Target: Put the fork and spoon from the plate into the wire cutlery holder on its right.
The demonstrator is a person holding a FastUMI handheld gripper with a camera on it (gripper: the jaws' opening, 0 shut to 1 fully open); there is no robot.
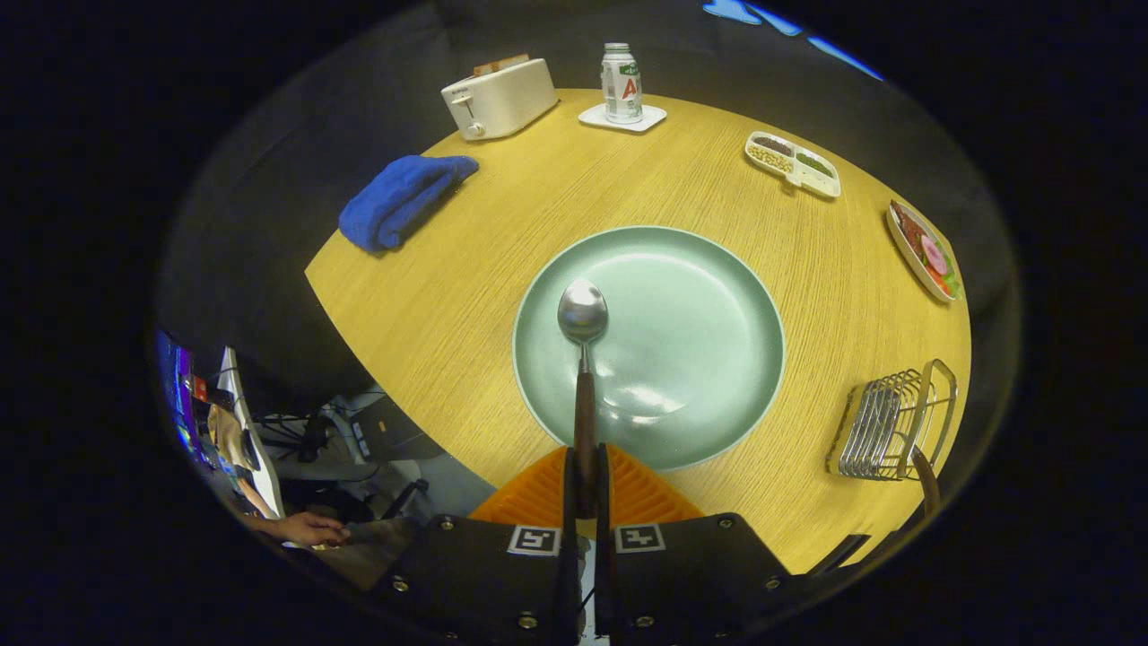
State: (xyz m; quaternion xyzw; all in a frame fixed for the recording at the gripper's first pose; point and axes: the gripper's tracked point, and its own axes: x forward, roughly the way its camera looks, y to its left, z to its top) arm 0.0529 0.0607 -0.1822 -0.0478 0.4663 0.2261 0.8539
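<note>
My gripper [585, 480] is shut on the dark handle of a spoon [583, 314], both fingers pressing on it. The spoon points straight ahead, its steel bowl hanging over the pale green plate [708, 296] on the wooden table. The plate carries nothing else. The wire cutlery holder [883, 426] stands to the plate's right near the table's edge, and a dark handle [924, 475] sticks out of it, likely the fork's.
Beyond the plate stand a white toaster [499, 97], a bottle on a white coaster [621, 85], a divided snack tray [794, 163] and a food dish [924, 249]. A folded blue towel [399, 199] lies left. A hand [305, 529] rests below the table's edge.
</note>
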